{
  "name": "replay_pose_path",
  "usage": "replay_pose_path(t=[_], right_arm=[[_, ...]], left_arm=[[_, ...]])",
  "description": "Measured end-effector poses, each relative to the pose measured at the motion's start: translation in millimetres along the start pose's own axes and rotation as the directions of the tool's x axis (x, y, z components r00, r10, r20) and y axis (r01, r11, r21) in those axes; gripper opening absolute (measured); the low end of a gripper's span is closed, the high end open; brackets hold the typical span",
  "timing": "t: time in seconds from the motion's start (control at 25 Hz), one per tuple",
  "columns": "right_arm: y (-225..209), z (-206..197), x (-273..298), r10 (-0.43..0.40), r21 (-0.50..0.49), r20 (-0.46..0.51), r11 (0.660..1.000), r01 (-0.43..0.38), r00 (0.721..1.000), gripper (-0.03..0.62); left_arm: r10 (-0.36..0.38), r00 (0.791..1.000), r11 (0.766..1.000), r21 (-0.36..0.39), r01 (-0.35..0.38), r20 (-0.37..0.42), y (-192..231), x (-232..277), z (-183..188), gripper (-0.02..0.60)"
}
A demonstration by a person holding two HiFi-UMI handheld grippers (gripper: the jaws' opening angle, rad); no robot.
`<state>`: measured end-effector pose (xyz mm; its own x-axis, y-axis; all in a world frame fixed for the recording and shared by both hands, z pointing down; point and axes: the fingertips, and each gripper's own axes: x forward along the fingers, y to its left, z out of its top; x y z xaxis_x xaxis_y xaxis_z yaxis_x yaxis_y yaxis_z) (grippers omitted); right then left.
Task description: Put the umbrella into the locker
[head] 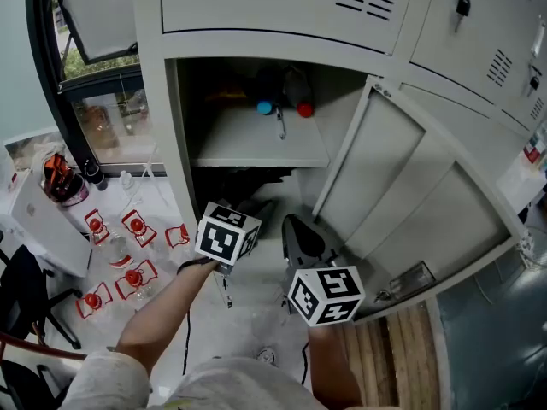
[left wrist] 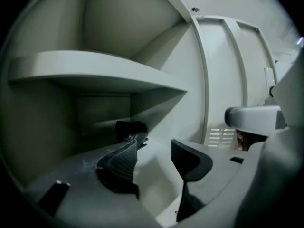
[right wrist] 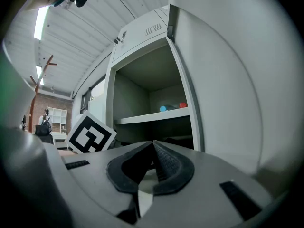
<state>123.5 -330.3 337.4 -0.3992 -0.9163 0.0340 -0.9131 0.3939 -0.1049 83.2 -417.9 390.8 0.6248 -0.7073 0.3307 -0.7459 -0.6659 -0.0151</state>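
fingers [left wrist: 121, 163] of left gripper [left wrist: 154, 148] apart

lower locker compartment [head: 224, 186] is mostly shadow — a dark lump [left wrist: 126, 126] at its back sits half behind the left hand-held gripper [left wrist: 156, 144], can't tell what it is. blue-capped thing [head: 265, 107] and red-capped thing [head: 305, 109] on the shelf [head: 256, 139] — too dim to name.

Light: your head view is bright, with daylight from the dark-framed window [head: 102, 101] at left.
Shadow: the pale grey metal locker [head: 152, 92] is near black in its lower half.
Glare: a white ceiling strip light [right wrist: 42, 22] blows out.
Distortion: both gripper views bow straight edges and have black corners.
Focus: your left gripper view is dim and soft.
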Motion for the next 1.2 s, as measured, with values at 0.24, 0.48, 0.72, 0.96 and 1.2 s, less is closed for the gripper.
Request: replay_pose_path(t=[0.24, 0.48, 0.72, 0.96, 1.2], right_arm=[[4, 1, -2, -0.004, -0.009, -0.001, 1.0, 0.004, 1.0, 0.003], [13, 3, -2, 0.011, -0.026, 0.005, 1.0, -0.011, 1.0, 0.003], [24, 2, -5, 0.03, -0.046, 0.0, 0.999, -0.03, 1.0, 0.003], [29, 2, -9, 0.036, -0.052, -0.002, 0.998, -0.036, 0.999, 0.003], [34, 2, -13, 0.032, -0.072, 0.0, 0.997, -0.032, 0.999, 0.003]], left_arm=[[-0.019, 0.996, 0.995, -0.099, 0.028, 0.09, -7, -28, 4, 0.199], [0.017, 0.986, 0.995, -0.099, 0.0, 0.163, -6, -54, 12, 0.161], [0.041, 0.978, 0.994, -0.109, -0.019, 0.206, -9, -78, 11, 0.116], [0.065, 0.963, 0.987, -0.156, -0.025, 0.26, -11, -101, 11, 0.026], [0.088, 0.958, 0.987, -0.152, -0.048, 0.273, -9, -112, 12, 0.008]])
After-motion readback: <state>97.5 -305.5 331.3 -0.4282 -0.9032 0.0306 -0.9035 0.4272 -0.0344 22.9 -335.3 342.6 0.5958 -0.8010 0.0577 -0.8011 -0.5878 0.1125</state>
